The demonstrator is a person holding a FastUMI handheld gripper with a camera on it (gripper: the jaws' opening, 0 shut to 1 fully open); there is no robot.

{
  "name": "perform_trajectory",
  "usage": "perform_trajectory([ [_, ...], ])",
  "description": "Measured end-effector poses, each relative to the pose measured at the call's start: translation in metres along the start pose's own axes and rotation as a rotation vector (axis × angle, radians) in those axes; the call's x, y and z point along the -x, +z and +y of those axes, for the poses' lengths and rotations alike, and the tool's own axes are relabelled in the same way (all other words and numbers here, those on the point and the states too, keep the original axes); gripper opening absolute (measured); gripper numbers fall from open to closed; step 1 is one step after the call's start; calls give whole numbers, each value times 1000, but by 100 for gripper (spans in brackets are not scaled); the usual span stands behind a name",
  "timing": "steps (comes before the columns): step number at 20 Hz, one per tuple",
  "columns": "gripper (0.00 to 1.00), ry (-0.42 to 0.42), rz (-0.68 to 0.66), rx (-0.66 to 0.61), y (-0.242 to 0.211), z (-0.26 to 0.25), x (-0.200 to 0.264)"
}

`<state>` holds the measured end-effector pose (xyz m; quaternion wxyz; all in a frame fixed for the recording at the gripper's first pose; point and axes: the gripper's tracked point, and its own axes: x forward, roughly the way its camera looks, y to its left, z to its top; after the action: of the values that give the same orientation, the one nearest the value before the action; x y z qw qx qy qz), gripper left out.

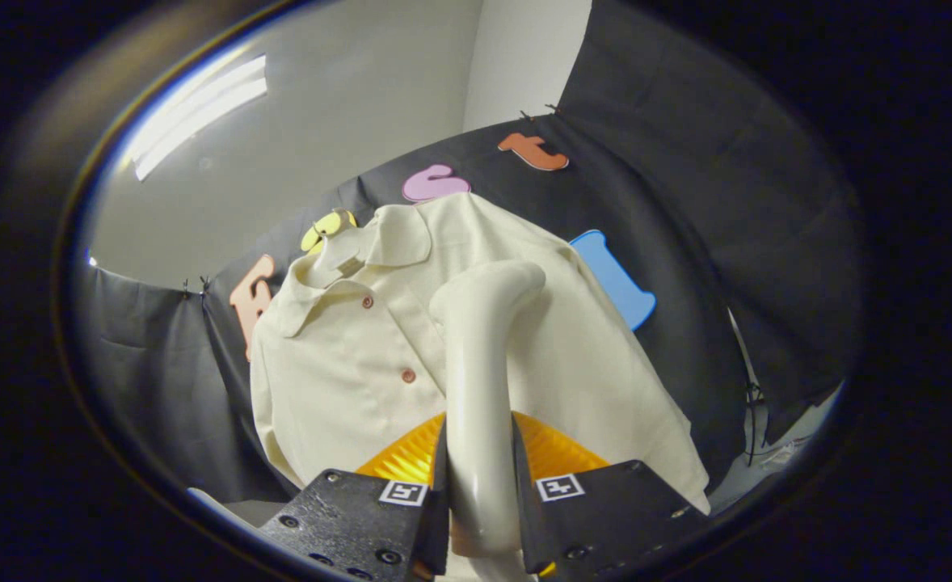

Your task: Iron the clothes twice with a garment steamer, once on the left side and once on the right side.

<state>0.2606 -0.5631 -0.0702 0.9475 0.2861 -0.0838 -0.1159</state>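
A cream short-sleeved shirt [347,380] with brown buttons hangs on a hanger against the black cloth wall, tilted in my view. My gripper [480,493] is shut on the handle of a cream garment steamer [480,356]. The handle rises from between my fingers. Its bent head [500,287] lies against the shirt's front, just to the side of the button row and below the collar [387,238]. The steamer hides part of the shirt's middle.
The black cloth wall [686,242] stands behind and on both sides of the shirt. Above it are a white wall and a ceiling light [197,109]. A dark cable [751,380] hangs beside the shirt's far sleeve.
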Motion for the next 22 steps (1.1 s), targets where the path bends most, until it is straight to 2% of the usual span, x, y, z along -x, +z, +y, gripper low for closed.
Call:
perform_trajectory([
  [6, 35, -47, 67, -3, -43, -29, 16],
  [22, 35, -177, 207, -111, -148, -88, 64],
])
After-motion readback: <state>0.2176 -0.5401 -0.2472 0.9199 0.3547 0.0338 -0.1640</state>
